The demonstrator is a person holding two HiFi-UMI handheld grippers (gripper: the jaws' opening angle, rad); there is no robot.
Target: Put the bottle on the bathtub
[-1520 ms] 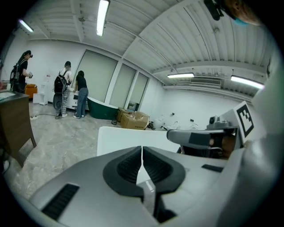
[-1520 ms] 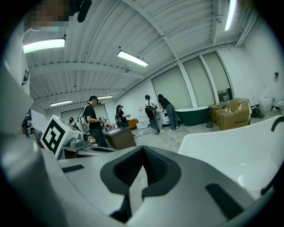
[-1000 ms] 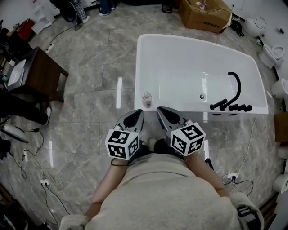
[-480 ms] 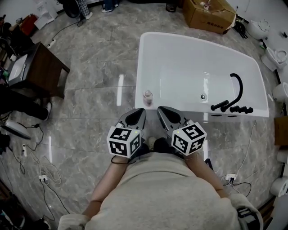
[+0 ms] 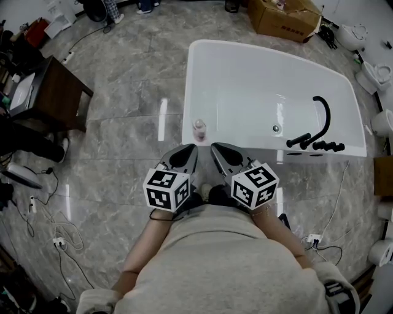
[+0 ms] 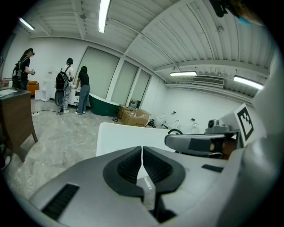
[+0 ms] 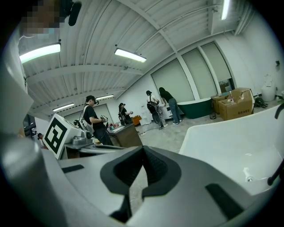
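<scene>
The bottle point(image 5: 199, 129) stands upright on the flat rim of the white bathtub point(image 5: 258, 55), at the near corner on your left, and neither tool touches it. Inside the tub the basin shows only the drain point(image 5: 276, 129). A black faucet point(image 5: 320, 119) with a curved spout sits on the rim at your right.

Your left gripper point(image 5: 186, 154) hangs near the bottle, just short of the rim and apart from it. The left gripper view shows its jaws clenched pad to pad with nothing between them. Your right gripper point(image 5: 220, 153) sits just beside the left one, also pointing at the tub's near edge, and the right gripper view shows its jaws pressed together and empty too.

Past the tub's far side an open cardboard box point(image 5: 285, 18) rests on the marble floor point(image 5: 123, 141); something small lies in it, too small to tell what. A dark wooden desk point(image 5: 55, 98) stands well apart at your left
</scene>
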